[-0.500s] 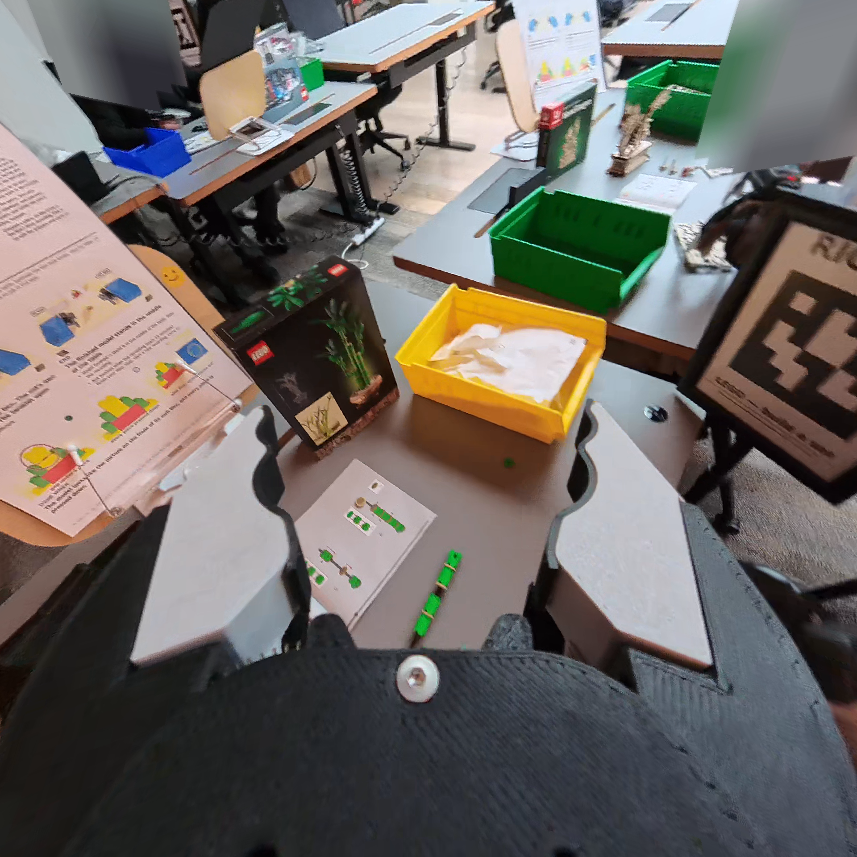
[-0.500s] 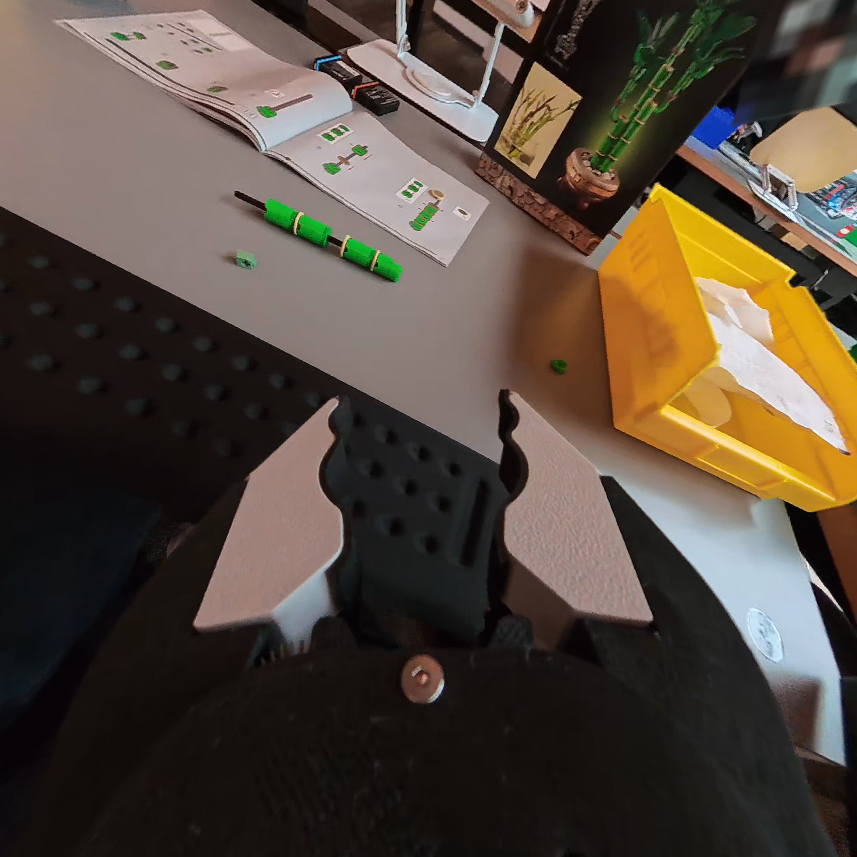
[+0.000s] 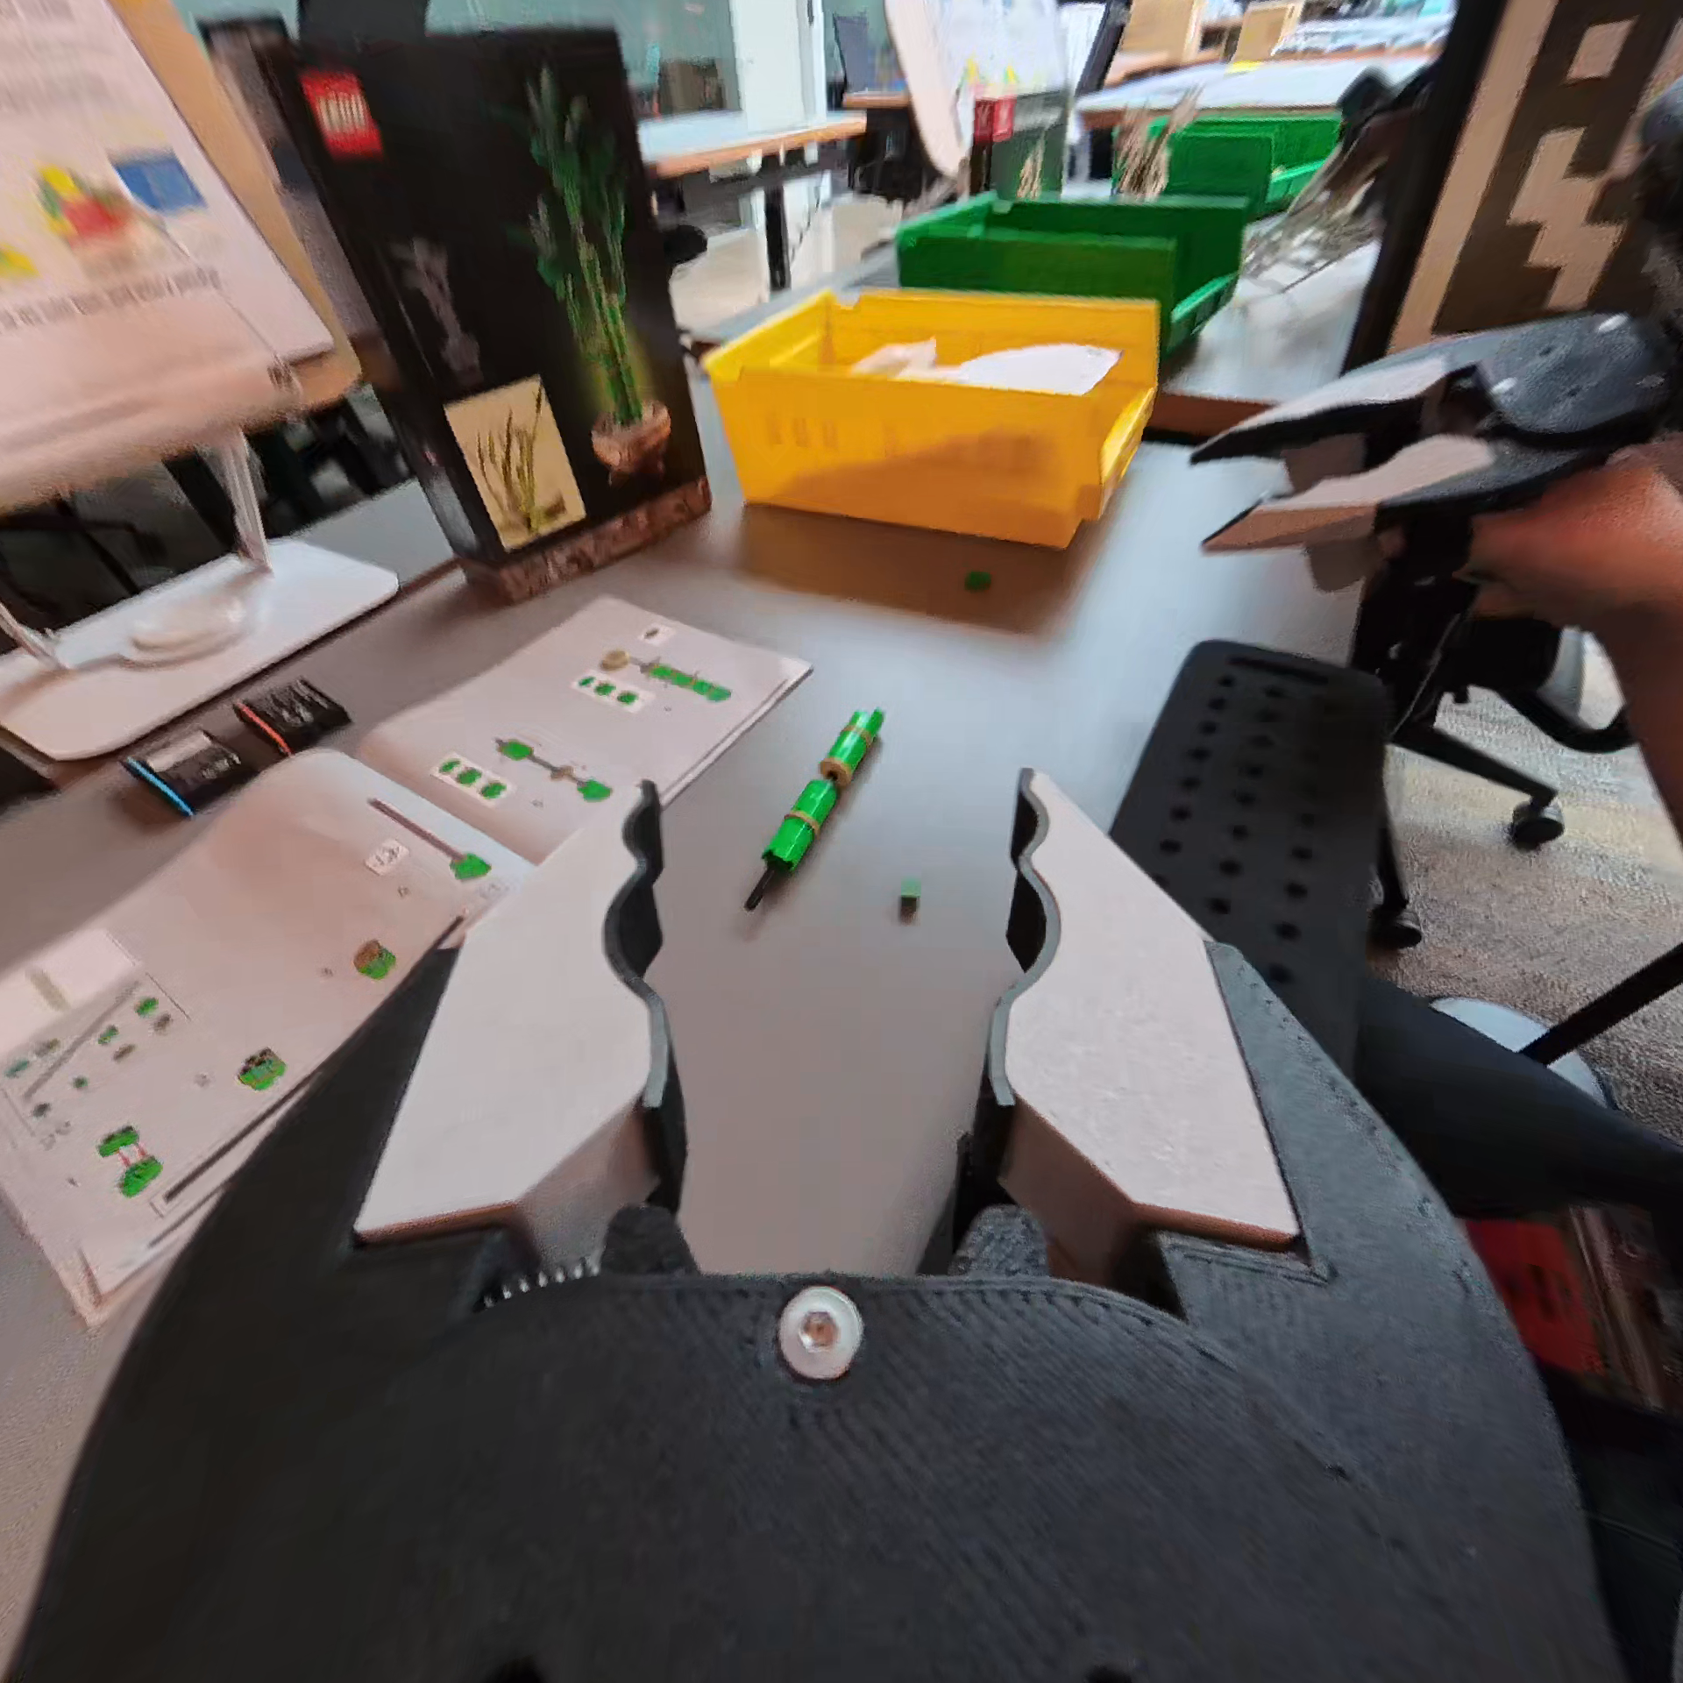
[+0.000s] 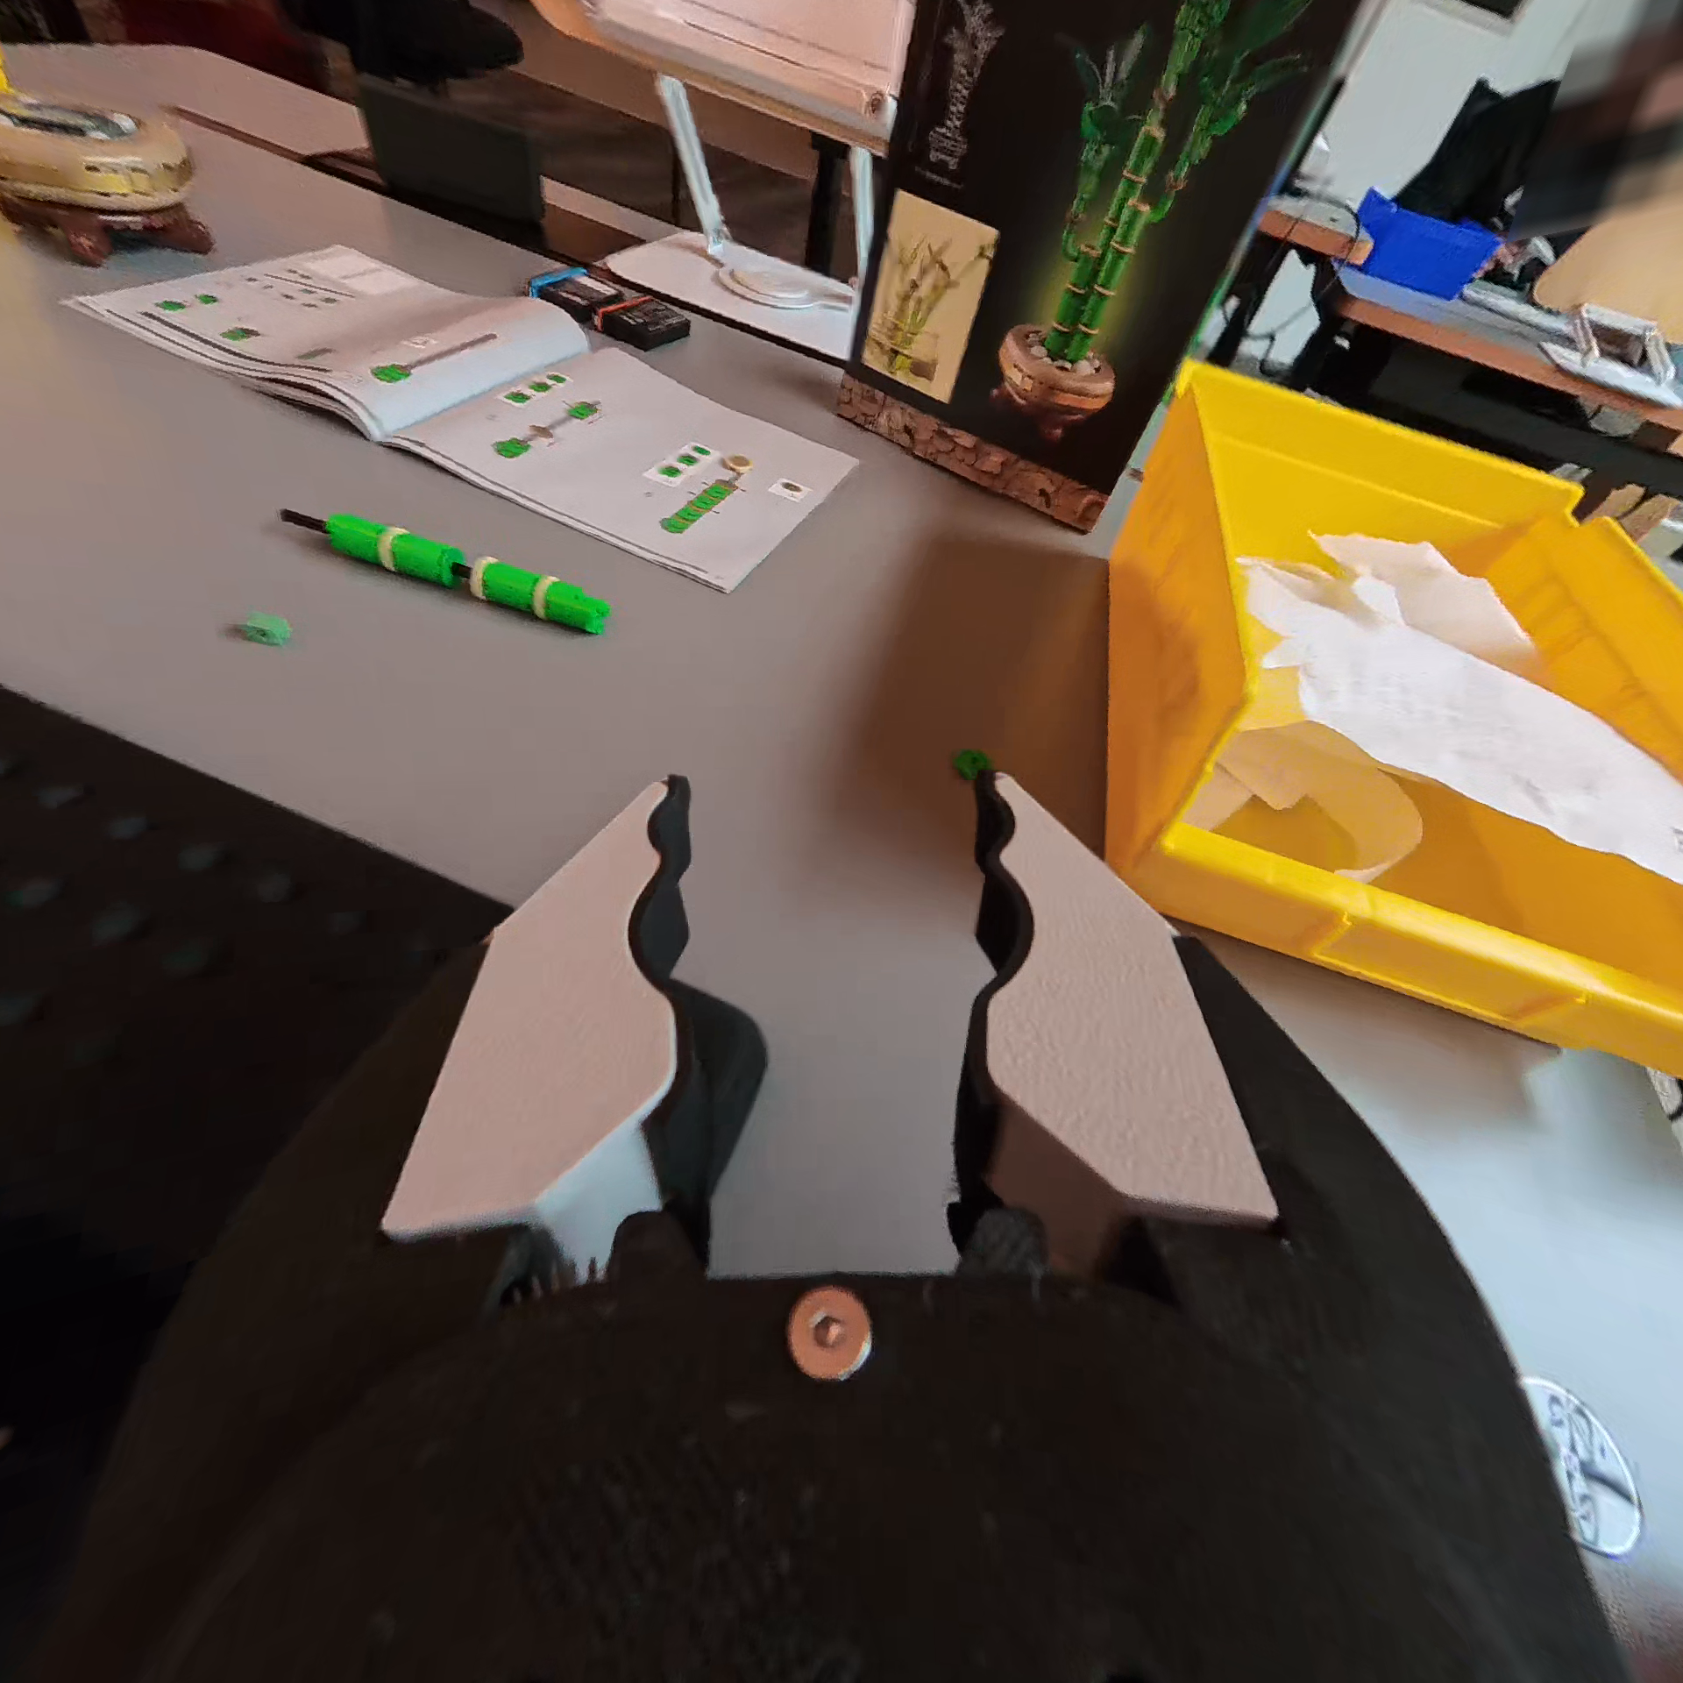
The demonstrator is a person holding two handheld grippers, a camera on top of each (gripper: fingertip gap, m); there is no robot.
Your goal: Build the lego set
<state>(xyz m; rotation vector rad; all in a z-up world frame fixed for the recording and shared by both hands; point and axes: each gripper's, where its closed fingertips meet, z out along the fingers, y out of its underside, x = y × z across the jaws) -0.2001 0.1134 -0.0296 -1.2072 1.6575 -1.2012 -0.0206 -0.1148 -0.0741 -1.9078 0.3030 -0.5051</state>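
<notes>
**Two open grippers above a desk with a part-built bamboo stalk**

A slim stalk of bright green round bricks (image 3: 824,797) with tan rings, threaded on a black rod, lies flat on the grey table (image 4: 565,729), just beside an open instruction booklet (image 3: 583,719) with printed step diagrams. A small loose green brick (image 3: 908,894) lies near the stalk's rod end; another green piece (image 4: 971,763) lies by a yellow plastic bin (image 4: 1175,656) holding crumpled white paper. A tall black set box (image 4: 1075,255) picturing potted bamboo, with a red logo patch, stands behind the booklet. The left gripper (image 3: 833,801) hangs over the stalk, jaws spread, empty. The right gripper (image 4: 831,790) is likewise spread and empty. A perforated black chair back (image 3: 1248,847) presses against the table edge.
</notes>
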